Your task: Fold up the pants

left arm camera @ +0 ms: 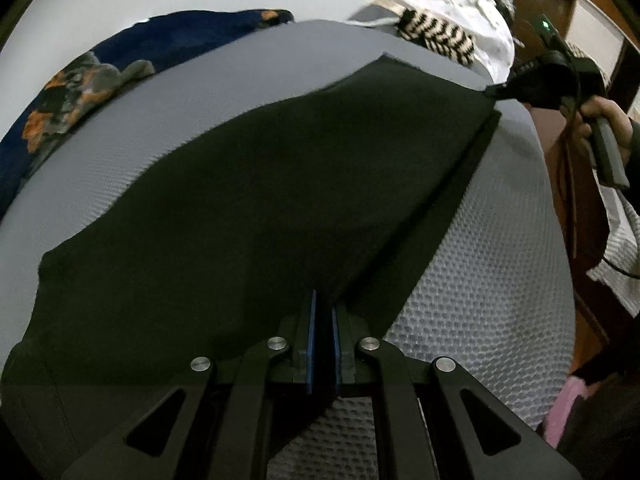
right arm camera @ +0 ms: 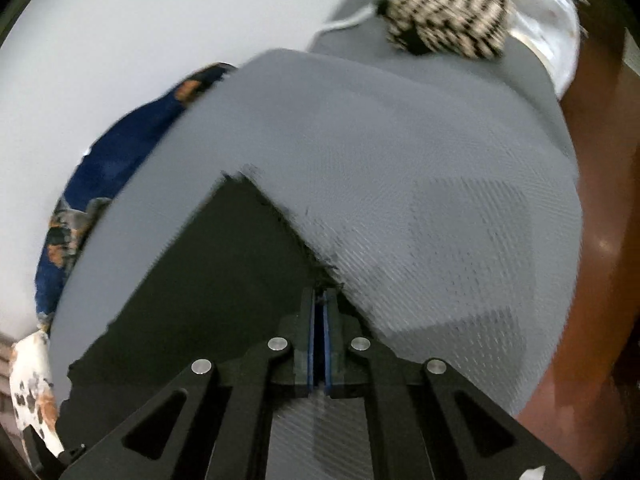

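Observation:
Black pants (left arm camera: 260,200) lie spread on a grey mesh mattress (left arm camera: 480,280). My left gripper (left arm camera: 324,300) is shut on the pants' near edge, with dark cloth pinched between its blue pads. At the far right, a hand (left arm camera: 600,112) holds my right gripper (left arm camera: 494,94), which is shut on a far corner of the pants and lifts it off the mattress. The right wrist view is blurred. In it, the right gripper (right arm camera: 320,296) clamps the tip of the pants (right arm camera: 224,280), and the cloth slopes away to the lower left over the mattress (right arm camera: 400,160).
A blue floral cloth (left arm camera: 80,88) lies along the mattress's far left edge. A black-and-cream striped item (left arm camera: 440,36) and white fabric (left arm camera: 460,0) sit at the far end. Brown wooden furniture (left arm camera: 560,8) stands to the right, with a pink item (left arm camera: 564,412) low on that side.

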`<state>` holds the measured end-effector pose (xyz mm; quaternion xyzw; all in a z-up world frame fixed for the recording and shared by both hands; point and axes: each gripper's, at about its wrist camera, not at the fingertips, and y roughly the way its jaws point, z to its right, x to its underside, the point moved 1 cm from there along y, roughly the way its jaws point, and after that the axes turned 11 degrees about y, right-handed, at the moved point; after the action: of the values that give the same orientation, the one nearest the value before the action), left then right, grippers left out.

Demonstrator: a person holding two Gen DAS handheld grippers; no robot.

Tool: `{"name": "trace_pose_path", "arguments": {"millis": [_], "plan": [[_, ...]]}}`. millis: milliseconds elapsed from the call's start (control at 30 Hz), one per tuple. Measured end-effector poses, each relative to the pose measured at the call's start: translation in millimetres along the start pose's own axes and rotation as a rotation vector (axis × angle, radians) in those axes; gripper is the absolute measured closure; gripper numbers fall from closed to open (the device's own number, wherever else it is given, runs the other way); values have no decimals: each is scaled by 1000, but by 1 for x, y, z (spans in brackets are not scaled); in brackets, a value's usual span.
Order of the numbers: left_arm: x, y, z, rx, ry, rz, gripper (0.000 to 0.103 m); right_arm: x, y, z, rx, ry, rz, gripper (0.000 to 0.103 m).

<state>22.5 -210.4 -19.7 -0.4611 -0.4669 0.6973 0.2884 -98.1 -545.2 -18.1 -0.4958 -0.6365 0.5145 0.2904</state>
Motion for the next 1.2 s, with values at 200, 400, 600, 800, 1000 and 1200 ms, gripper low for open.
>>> {"name": "trace_pose_path", "arguments": {"millis": [200,400,600,800,1000,1200], "plan": [[5,-3,8,7,45,0,96,7,-3,-2,30,-32,35,101],[9,-3,18,0,82,2,96,9,4,1,53,-33,22,101],[9,-7,20,0,103,3,95,10,3,-1,62,-43,37,101],[9,-8,21,-9,92,-9,87,8,7,-2,77,-54,16,99],[11,-34,11,50,14,51,47,-4,-1,-2,87,-39,21,80],[22,-65,-32,-28,-117,140,47,-39,-1,-49,-64,-161,9,80]]}}
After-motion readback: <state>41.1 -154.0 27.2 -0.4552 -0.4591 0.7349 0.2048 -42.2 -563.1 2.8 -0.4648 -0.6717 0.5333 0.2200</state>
